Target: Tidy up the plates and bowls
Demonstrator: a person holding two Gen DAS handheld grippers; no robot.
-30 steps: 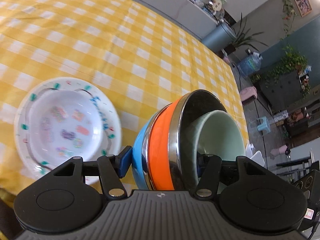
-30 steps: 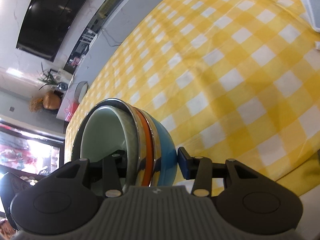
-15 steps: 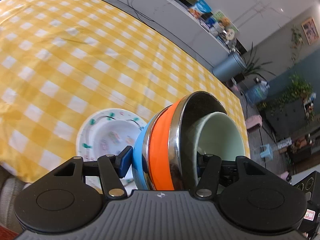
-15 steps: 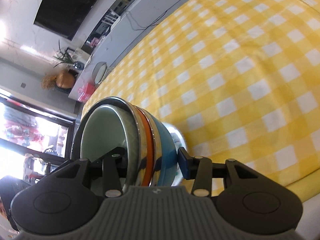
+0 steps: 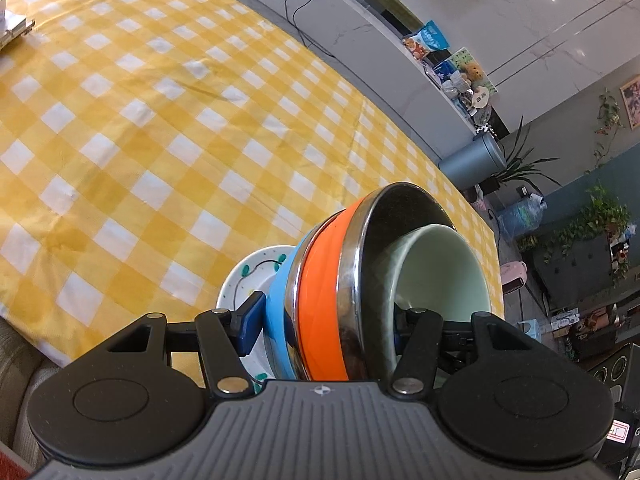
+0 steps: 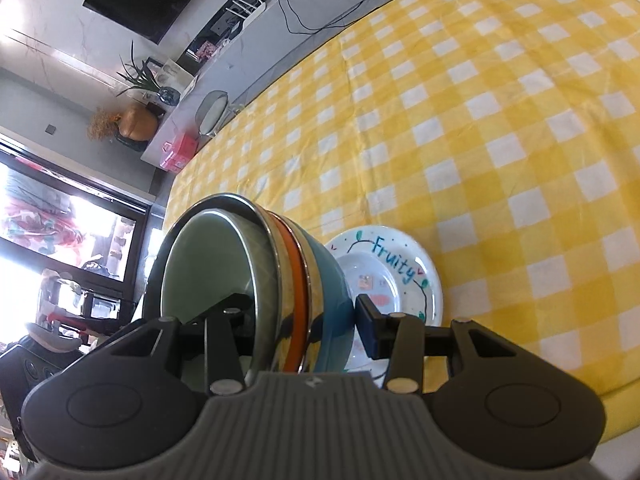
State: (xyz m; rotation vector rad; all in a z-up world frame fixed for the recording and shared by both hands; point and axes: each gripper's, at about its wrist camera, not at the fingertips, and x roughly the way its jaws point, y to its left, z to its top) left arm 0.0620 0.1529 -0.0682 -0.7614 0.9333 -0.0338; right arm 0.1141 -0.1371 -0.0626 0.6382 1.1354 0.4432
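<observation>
A nested stack of bowls [image 5: 324,300], blue outermost, then orange and steel, with a pale green one innermost, hangs above the table. My left gripper [image 5: 326,328] is shut on the stack's near side. My right gripper [image 6: 298,320] is shut on the same stack [image 6: 280,280] from the opposite side. A white plate [image 6: 396,272] printed "Fruity" lies on the yellow checked tablecloth [image 5: 160,128] just below and behind the stack; only its edge [image 5: 248,280] shows in the left wrist view.
The table's near edge [image 5: 24,344] lies close below the grippers. A flat pale object [image 5: 12,28] lies at the table's far left. A grey counter [image 5: 360,28] with packets and plants stands behind the table.
Both grippers have risen with the bowl stack and moved over the plate. The plate now sits right behind the stack.
</observation>
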